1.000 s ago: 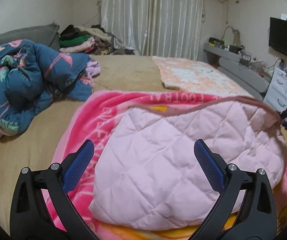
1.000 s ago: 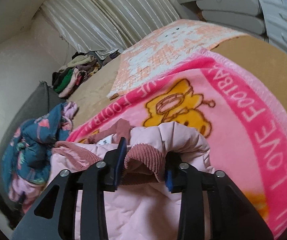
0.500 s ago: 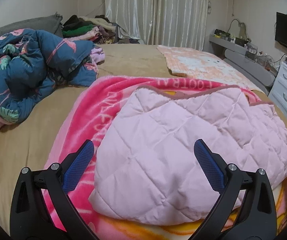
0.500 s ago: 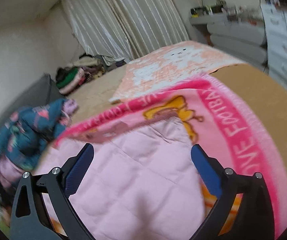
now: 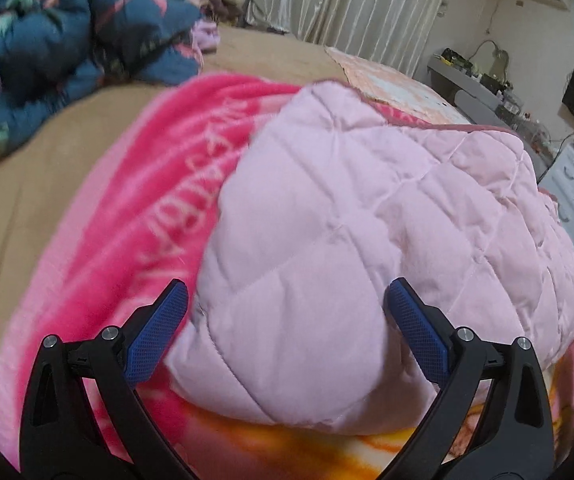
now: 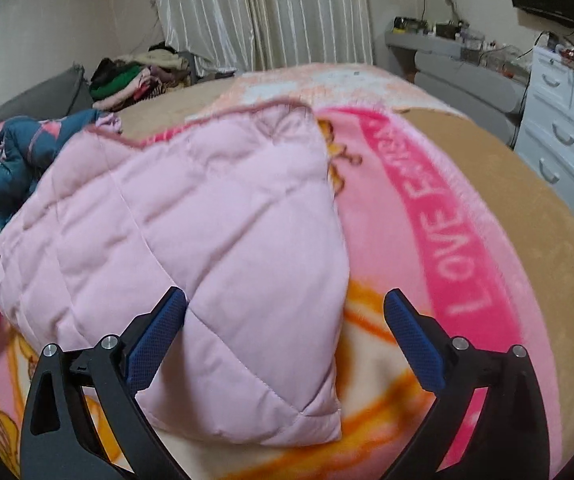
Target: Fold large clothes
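Now the right gripper [image 6: 285,322] has let go of the ribbed cuff it pinched a second ago, jaws wide and empty like the left gripper [image 5: 287,316], so the pink quilted jacket [image 6: 191,236] lies folded mid-bed on the pink blanket [image 6: 459,236], both grippers nearing its near corners, likely for another fold.

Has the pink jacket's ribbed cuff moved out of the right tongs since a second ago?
Yes. The right tongs have just opened; the pink jacket now lies folded on the cartoon blanket.

pink quilted jacket [image 5: 367,216] | folded, puffy | flat on pink blanket [image 6: 463,216]
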Demonstrator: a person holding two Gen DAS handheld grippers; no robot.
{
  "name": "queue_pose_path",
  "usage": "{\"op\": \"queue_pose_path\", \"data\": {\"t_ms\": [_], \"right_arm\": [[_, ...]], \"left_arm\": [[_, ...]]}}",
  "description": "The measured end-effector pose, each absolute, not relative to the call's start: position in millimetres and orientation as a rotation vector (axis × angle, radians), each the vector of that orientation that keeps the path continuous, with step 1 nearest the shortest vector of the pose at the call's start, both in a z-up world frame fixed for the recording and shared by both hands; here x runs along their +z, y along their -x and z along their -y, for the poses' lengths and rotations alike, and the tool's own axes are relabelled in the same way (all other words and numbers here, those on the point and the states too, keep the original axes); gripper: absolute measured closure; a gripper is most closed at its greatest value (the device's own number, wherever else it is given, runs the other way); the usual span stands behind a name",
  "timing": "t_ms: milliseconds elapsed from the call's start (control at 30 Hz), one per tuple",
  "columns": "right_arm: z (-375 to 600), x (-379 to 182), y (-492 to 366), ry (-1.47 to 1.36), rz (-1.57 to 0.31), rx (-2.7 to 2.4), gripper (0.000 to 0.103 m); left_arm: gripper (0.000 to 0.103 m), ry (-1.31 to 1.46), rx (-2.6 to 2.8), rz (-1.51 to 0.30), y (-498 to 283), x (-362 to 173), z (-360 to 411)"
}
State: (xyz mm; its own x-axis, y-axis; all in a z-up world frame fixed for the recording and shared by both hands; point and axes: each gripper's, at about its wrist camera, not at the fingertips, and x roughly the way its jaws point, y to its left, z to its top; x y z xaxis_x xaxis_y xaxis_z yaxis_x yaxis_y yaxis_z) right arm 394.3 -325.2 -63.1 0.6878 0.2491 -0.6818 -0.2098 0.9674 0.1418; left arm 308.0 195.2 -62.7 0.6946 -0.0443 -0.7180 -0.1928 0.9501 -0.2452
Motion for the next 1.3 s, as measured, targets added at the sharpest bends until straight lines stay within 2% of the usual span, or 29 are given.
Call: {"op": "queue_pose_path", "data": {"t_ms": [33,67,100,133,167,200,333,467,633,733,767,800,833,867,933,1000,1133,1300], "right_arm": [[324.1,-64.9,-395.2,-0.064,-0.763,0.279,0.041],[320.6,-64.8,-397.0,-0.075,-0.756,0.337,0.066],[315.3,-62.4,-399.1,-0.055,-0.750,0.325,0.074],[312.1,-58.7,-400.2,-0.037,-0.732,0.315,0.084],[308.5,-51.8,-403.3,-0.030,-0.709,0.312,0.086],[306.7,-45.0,-407.5,-0.034,-0.690,0.298,0.087],[309.8,-32.1,-438.0,-0.107,-0.682,0.244,0.087],[308.7,-54.5,-473.7,-0.130,-0.757,0.195,0.087],[312.6,-84.5,-485.3,-0.182,-0.796,0.181,0.085],[309.7,-82.3,-478.5,-0.137,-0.793,0.174,0.079],[313.4,-78.7,-473.9,-0.147,-0.787,0.168,0.071],[317.7,-76.1,-469.2,-0.163,-0.786,0.165,0.064],[322.5,-74.6,-465.4,-0.181,-0.785,0.155,0.046],[329.7,-72.1,-456.3,-0.212,-0.770,0.137,0.033],[341.9,-66.7,-437.8,-0.259,-0.730,0.122,0.025],[350.6,-63.3,-422.0,-0.281,-0.713,0.110,0.014],[367.6,-60.8,-396.4,-0.339,-0.713,0.099,0.006],[375.1,-69.8,-373.7,-0.456,-0.775,0.117,0.006]], "left_arm": [[0.017,0.318,0.087,-0.795,-307.8,-63.2,-193.8],[0.041,0.309,0.091,-0.787,-308.8,-61.2,-189.8],[0.059,0.287,0.101,-0.776,-311.0,-56.4,-183.8],[0.065,0.256,0.118,-0.768,-313.7,-50.7,-177.6],[0.076,0.235,0.127,-0.764,-317.1,-46.6,-173.1],[0.079,0.203,0.143,-0.753,-322.7,-38.1,-166.4],[0.080,0.186,0.202,-0.745,-343.9,-24.3,-162.6],[0.077,0.178,0.246,-0.804,-363.8,-38.8,-163.6],[0.071,0.159,0.255,-0.827,-366.6,-55.0,-161.7],[0.056,0.185,0.277,-0.820,-358.0,-50.1,-165.5],[0.041,0.198,0.287,-0.815,-353.7,-48.1,-167.7],[0.030,0.207,0.294,-0.814,-351.2,-46.9,-168.7],[0.030,0.219,0.297,-0.811,-345.6,-45.9,-170.4],[0.030,0.227,0.295,-0.811,-343.8,-45.4,-171.3],[0.026,0.247,0.293,-0.800,-334.6,-43.0,-171.5],[0.017,0.263,0.286,-0.800,-327.4,-41.2,-169.9],[0.011,0.269,0.274,-0.796,-316.3,-36.9,-162.8],[0.009,0.293,0.277,-0.809,-301.5,-43.5,-159.4]]}}
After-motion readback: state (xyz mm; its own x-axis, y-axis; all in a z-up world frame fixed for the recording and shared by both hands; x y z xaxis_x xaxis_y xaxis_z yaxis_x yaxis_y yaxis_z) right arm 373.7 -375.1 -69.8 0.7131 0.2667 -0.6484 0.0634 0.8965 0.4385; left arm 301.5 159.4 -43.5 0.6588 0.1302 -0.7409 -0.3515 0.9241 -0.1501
